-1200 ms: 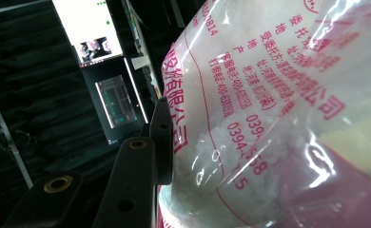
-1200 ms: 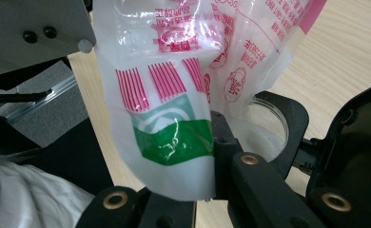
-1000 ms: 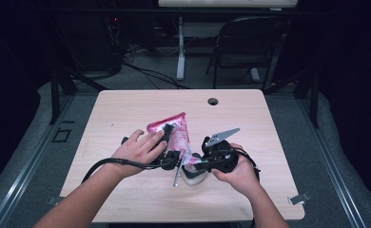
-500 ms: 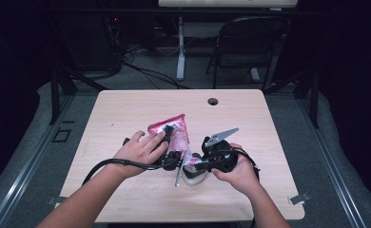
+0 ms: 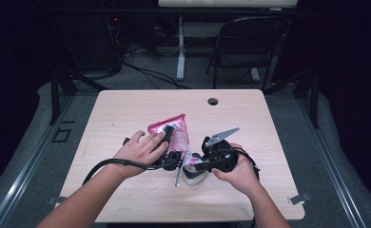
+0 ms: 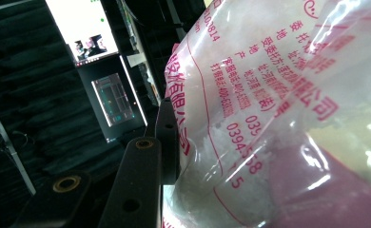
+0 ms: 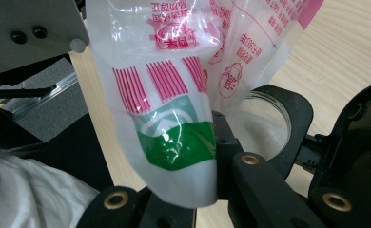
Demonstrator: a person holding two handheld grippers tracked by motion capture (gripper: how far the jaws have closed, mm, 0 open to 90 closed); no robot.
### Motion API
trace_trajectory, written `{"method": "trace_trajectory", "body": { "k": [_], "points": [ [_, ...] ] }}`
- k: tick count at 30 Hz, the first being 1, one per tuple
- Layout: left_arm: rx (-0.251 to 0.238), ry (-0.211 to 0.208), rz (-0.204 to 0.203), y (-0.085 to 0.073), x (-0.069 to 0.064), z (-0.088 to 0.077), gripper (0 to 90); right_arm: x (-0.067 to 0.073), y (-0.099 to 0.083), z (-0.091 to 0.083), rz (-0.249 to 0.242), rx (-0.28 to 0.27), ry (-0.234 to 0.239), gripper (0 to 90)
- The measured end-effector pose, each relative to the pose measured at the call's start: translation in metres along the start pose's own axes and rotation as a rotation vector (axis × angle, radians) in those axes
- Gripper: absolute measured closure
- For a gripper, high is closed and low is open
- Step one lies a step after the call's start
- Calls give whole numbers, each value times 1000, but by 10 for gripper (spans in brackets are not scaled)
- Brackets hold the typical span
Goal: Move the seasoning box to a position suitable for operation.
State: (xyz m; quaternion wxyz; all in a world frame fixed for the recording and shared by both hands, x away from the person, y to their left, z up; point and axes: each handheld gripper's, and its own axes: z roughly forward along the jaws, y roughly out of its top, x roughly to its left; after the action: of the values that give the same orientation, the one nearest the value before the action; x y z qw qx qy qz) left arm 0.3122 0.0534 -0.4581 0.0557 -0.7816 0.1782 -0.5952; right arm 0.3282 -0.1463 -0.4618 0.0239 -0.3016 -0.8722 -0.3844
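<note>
Left gripper [image 5: 170, 159] fingers closed slightly on crinkly clear-pink plastic bag [image 5: 174, 133].

Light wood counter [image 5: 126, 109] with a cable hole [image 5: 213, 101] near its far edge, black folding chair [image 5: 250, 42] behind it, cables [image 5: 145, 71] on the floor beside that chair.

Clear plastic bag with pink print [image 5: 173, 133] near centre of the pale wooden table [image 5: 126, 109], between both hands. Left gripper [image 5: 167, 154] at the bag's near-left; right gripper [image 5: 207, 159] to its right. Small round white bowl [image 5: 193, 175] just below the bag. Round cable hole [image 5: 213, 101] behind.
</note>
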Motion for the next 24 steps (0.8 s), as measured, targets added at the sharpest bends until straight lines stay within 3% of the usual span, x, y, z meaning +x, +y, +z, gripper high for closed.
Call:
{"method": "trace_trajectory", "body": {
  "k": [18, 24],
  "points": [
    [-1, 16, 21, 1, 4, -1, 725, -1, 0, 1, 12, -9, 4, 900],
    [-1, 17, 3, 1, 5, 0, 731, -1, 0, 0, 14, -8, 0, 900]
  ]
}}
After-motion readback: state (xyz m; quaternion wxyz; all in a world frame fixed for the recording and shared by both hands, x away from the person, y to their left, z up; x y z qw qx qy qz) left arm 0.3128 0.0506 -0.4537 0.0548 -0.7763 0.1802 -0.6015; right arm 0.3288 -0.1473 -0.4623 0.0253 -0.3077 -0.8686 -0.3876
